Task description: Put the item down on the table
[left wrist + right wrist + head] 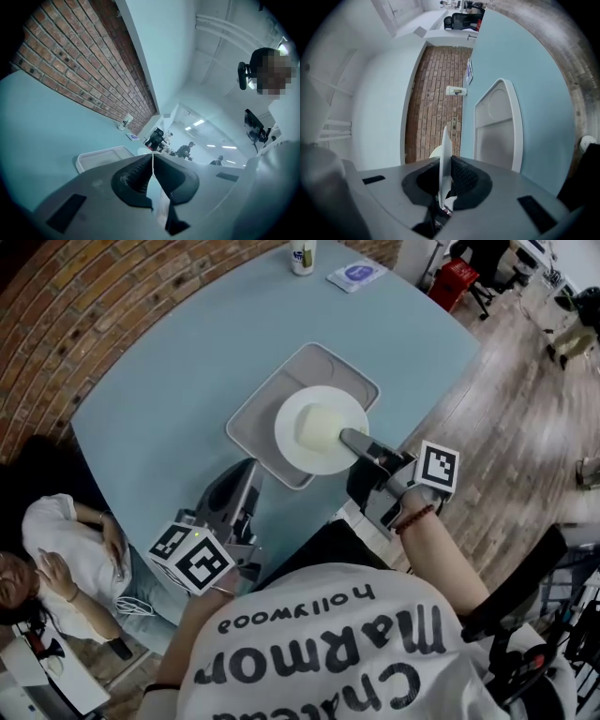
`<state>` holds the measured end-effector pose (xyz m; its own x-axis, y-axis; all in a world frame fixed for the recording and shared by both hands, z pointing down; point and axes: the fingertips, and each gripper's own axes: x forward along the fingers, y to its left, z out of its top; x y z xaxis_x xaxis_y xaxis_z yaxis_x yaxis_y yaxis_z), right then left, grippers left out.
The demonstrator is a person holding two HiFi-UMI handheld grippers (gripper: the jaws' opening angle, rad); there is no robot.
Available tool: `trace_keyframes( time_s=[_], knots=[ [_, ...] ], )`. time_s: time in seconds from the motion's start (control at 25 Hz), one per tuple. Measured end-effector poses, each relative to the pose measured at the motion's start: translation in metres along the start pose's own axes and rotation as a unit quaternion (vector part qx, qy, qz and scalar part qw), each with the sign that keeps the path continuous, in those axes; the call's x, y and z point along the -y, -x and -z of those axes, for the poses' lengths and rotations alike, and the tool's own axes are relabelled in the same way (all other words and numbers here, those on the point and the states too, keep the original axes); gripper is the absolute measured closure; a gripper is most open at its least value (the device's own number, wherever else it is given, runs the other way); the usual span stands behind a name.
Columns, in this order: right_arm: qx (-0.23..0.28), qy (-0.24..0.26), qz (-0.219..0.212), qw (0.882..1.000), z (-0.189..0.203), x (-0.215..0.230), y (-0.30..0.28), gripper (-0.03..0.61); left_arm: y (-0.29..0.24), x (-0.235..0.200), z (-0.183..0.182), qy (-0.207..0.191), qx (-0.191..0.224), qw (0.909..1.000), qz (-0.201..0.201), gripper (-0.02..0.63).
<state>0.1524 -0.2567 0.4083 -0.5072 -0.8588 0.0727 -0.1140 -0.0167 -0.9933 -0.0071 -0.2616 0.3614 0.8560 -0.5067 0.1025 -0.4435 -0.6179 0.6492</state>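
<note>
**Q:** Head view: what does each claw hold, and where is the item?

**A:** The right gripper is clenched on the near rim of a white plate. A pale lump sits at the plate's centre. The plate is over a grey tray on the blue table. From above it is unclear whether plate and tray touch. The left gripper is near the table's front edge, jaws together, carrying nothing.

**Q:** Left gripper view?

**A:** The left gripper has its ribbed pads meeting at the tips with nothing between them. The tray lies just beyond.

**Q:** Right gripper view?

**A:** The right gripper pinches the plate, which shows edge-on. Brick wall is visible between plate and table, so the plate is judged to be lifted.

**Q:** How should the step be done well?

**A:** Keep the plate level so the lump does not slide. Lower it until its base rests flat, and only then release the jaws. The tray's raised rim could tip the plate if it lands astride it.

**Q:** Legible writing?

**A:** The shirt reads "hollywood", upside down, and the larger words begin "Chatea" and "Marmo". The labels on the far bottle and the packet are too small to read.
</note>
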Motion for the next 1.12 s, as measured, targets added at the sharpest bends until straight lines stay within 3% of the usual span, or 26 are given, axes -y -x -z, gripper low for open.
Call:
trace_keyframes(
  time_s=[0.28, 0.72, 1.12],
  knots=[
    [-0.048, -0.002, -0.009, 0.999, -0.010, 0.006, -0.014, 0.552, -0.014, 0.008, -0.004, -0.014, 0.020, 0.9995, -0.019, 0.598],
    [-0.137, -0.021, 0.007, 0.990, -0.018, 0.033, -0.052, 0.552, -0.023, -0.013, -0.004, 0.005, 0.056, 0.9952, -0.080, 0.598],
    [-0.204, 0.060, 0.086, 0.973, 0.003, 0.068, -0.090, 0.552, 0.000, -0.027, -0.005, 0.018, 0.090, 0.9880, -0.124, 0.598]
  ],
)
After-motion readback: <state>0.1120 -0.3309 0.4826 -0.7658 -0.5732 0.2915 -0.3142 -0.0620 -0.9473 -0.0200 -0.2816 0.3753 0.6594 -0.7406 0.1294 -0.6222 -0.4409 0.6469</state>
